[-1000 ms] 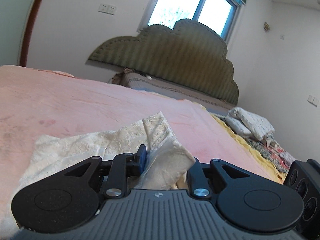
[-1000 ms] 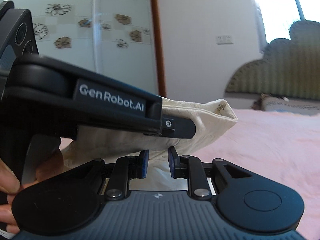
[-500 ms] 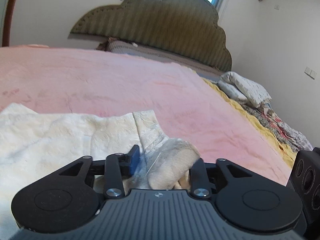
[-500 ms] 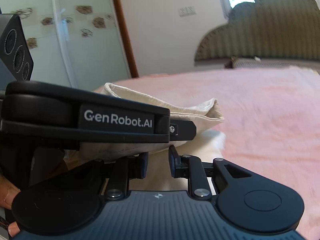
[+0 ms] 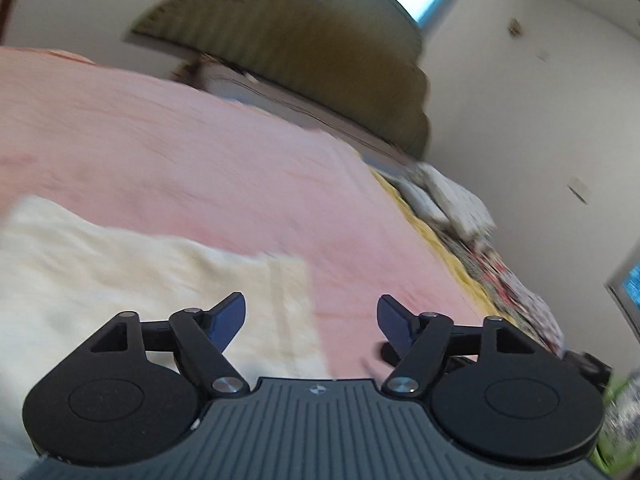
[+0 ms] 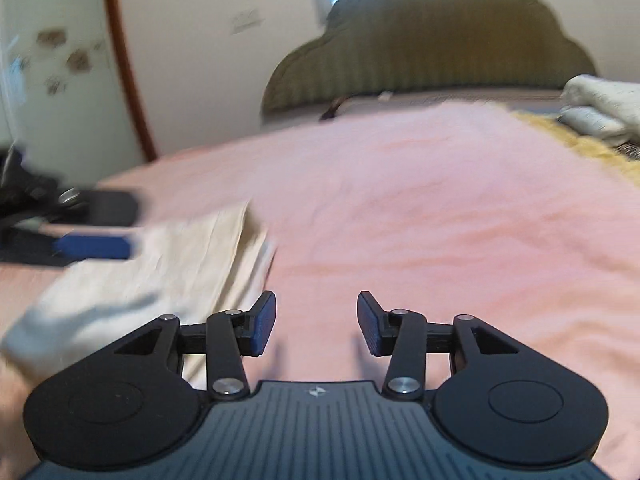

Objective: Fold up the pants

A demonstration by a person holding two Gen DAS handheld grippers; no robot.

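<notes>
Left of both opening tongs [image 6: 316, 322] lie cream pants [image 6: 160, 268].

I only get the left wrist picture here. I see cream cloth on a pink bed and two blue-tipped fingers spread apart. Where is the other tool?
Observer: The right gripper is over the pink blanket, jaws opening, nothing between them. The pants lie to its left.
Operator: Can that camera see my tool too?
Observer: Yes, blurred at its left edge: the left gripper shows there from the side, one blue pad just above the cloth.
Operator: Is the cloth folded?
Observer: From the right wrist view it looks layered, with stacked edges along its right side.
Operator: Anything else on the bed?
Observer: Folded pale bedding at the far right, near the headboard.
</notes>
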